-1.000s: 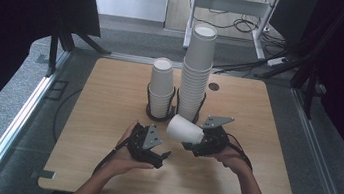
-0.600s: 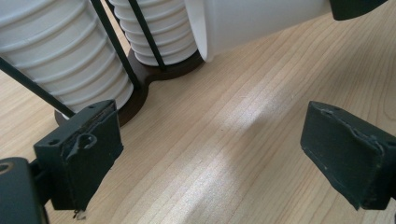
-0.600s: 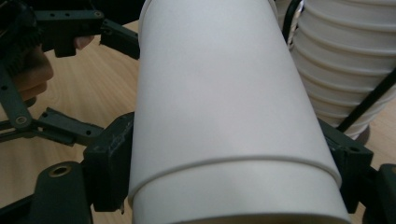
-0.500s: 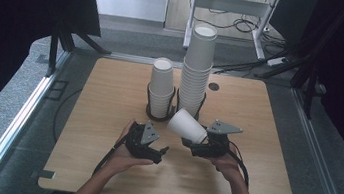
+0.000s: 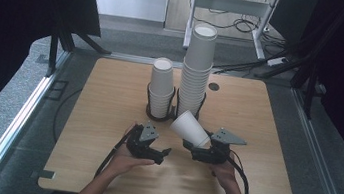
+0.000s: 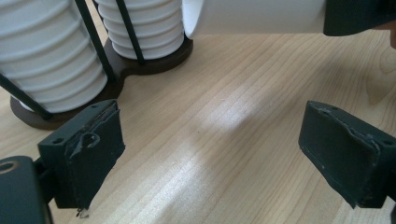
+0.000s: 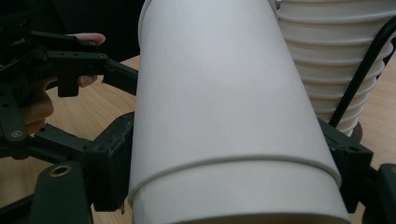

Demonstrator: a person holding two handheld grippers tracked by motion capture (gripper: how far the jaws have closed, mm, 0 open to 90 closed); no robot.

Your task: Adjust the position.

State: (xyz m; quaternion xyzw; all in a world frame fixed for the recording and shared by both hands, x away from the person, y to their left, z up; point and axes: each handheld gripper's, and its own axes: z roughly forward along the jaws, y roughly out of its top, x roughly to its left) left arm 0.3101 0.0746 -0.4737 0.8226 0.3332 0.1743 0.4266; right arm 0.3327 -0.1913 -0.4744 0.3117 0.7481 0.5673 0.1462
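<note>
The right gripper [image 5: 202, 149] gripped a white cup [image 5: 191, 128] by its base — the cup lay tilted above the table [image 5: 96, 117], just in front of the tall stack [image 5: 196, 70] near the far edge. The left gripper [image 5: 161, 152] stood open and empty toward the near edge, its jaws having just been closing.

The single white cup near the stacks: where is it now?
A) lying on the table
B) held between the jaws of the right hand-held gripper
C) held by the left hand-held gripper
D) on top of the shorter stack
B: the white cup sits tilted between the jaws of the right hand-held gripper, above the table.
</note>
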